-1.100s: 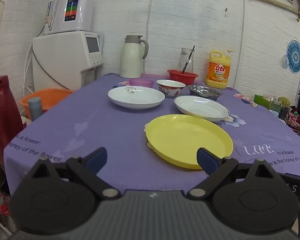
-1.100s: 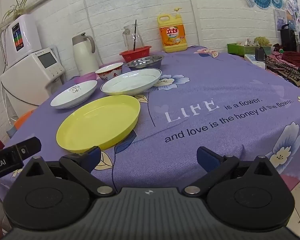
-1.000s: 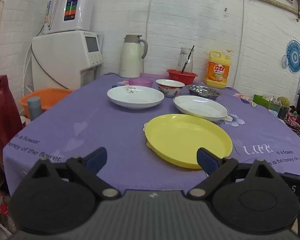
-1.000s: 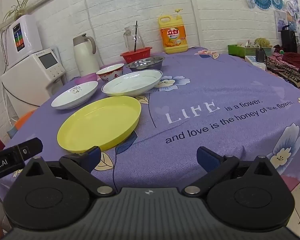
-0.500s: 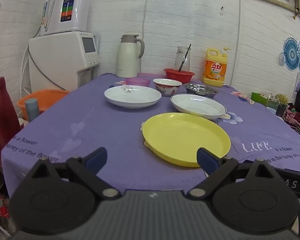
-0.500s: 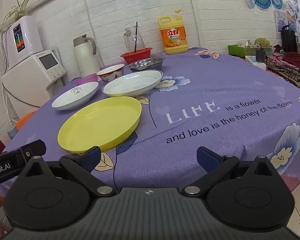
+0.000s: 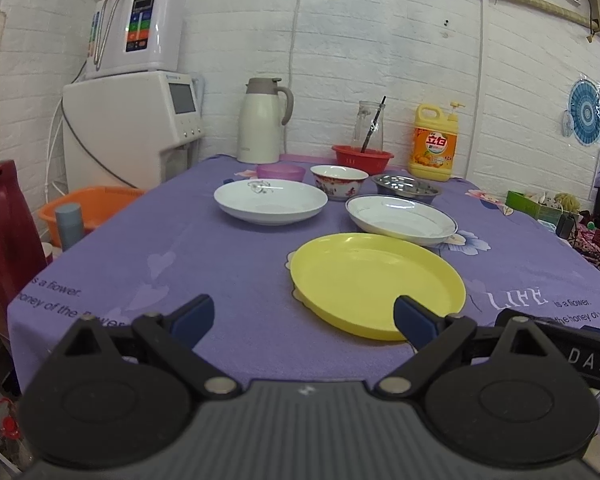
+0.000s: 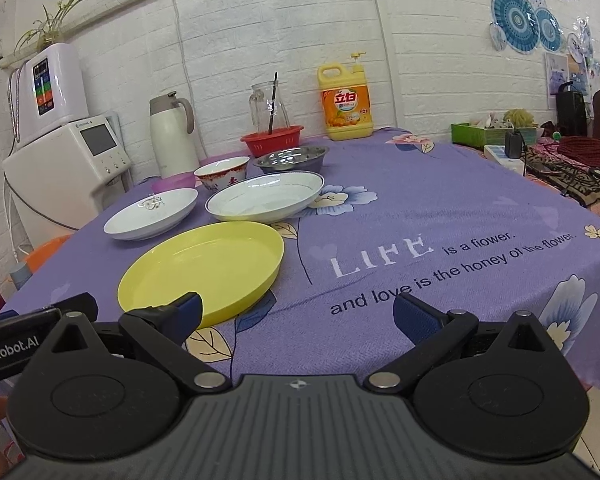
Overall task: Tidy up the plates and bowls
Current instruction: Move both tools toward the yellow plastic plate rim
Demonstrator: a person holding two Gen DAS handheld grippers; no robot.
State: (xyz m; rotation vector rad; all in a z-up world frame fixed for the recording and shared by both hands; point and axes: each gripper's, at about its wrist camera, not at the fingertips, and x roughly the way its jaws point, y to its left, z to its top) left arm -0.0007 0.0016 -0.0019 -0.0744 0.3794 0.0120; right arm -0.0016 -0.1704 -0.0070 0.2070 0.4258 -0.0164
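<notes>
Currently both sets of jaws stand spread wide and grasp nothing: the left gripper (image 7: 302, 316) and right gripper (image 8: 296, 312) hover at the near table edge, and compared with a second ago the view has only drifted slightly, so no dish has been moved and the sorting has not begun. Nearest is the yellow plate (image 7: 376, 282), its near rim close to the cloth's front edge. Behind it sit the rimmed white plate (image 7: 400, 220) and, well to its left, the flowered white plate (image 7: 270, 202). Further back stand the patterned bowl (image 7: 339, 182), the steel bowl (image 7: 406, 188) and the purple bowl (image 7: 280, 171). Open cloth lies to the right (image 8: 440, 208) for stacking; the back row, crowded by the red basket (image 7: 362, 158) and soap bottle (image 7: 434, 144), leaves little reach.
</notes>
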